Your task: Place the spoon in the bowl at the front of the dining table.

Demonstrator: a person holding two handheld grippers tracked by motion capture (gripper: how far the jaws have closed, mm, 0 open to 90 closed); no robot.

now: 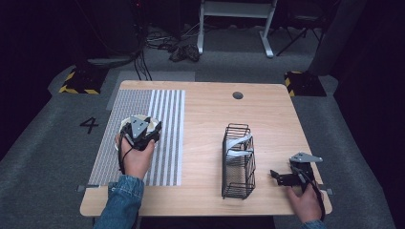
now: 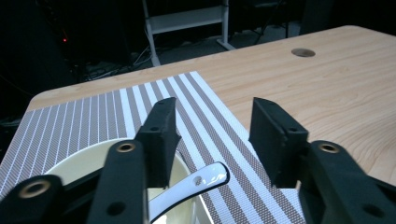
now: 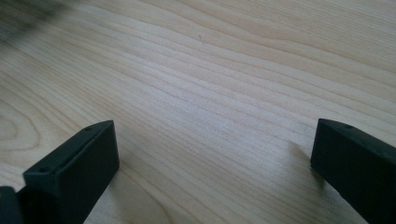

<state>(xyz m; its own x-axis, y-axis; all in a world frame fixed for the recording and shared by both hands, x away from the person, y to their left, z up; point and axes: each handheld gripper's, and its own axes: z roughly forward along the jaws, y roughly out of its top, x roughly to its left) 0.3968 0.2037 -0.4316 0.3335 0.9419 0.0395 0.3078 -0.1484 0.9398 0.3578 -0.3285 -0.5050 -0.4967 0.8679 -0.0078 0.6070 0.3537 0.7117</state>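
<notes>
The wooden surface (image 1: 205, 119) carries a striped mat (image 1: 165, 124) on its left part. A cream bowl (image 2: 84, 161) stands on the mat, and a white spoon (image 2: 196, 182) lies in it. A black wire rack (image 1: 239, 162) stands right of the middle. A small round hole (image 1: 238, 95) is near the far edge.

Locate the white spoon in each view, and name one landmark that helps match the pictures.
High view: too small to tell; the bowl that holds it sits left of centre, under the left gripper.
Left gripper view: spoon at bottom centre, handle over the bowl's rim.
Right gripper view: not in it.
Shared landmark: the wooden table.
</notes>
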